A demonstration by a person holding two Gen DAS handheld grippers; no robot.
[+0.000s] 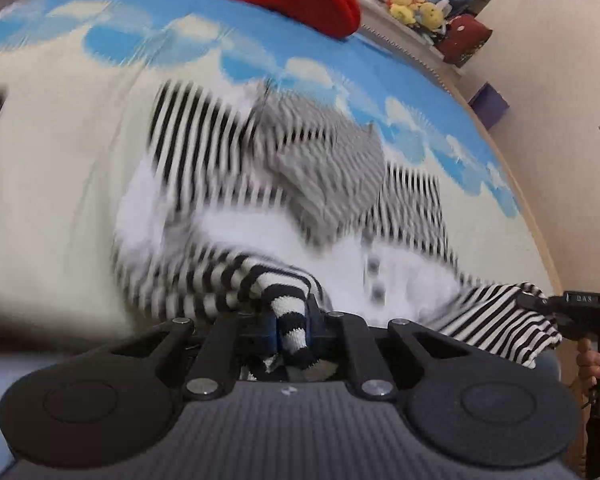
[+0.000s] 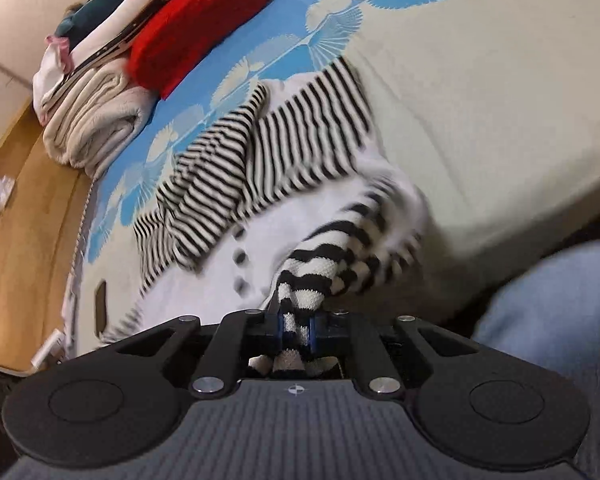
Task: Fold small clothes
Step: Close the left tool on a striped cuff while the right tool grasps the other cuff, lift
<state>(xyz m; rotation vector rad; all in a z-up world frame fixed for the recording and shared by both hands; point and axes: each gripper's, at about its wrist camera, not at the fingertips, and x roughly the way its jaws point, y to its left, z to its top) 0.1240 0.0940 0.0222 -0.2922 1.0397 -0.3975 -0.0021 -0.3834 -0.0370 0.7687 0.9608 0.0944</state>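
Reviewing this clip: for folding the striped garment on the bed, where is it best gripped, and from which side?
At its two striped cuffed ends nearest the bed edge, approached from that near edge. The left gripper and right gripper are each shut on one such end of the striped garment. These ends bunch narrow enough to pinch, while the rest trails away across the bedsheet, probably ready to fold over.

Garment: small black-and-white striped top (image 1: pixel 228 168), white front panel carrying dark buttons.
Pose: lying rumpled, sleeves spreading sideways.
Near edge: being pinched at two striped corners, lifting off cream-and-blue bedcover.
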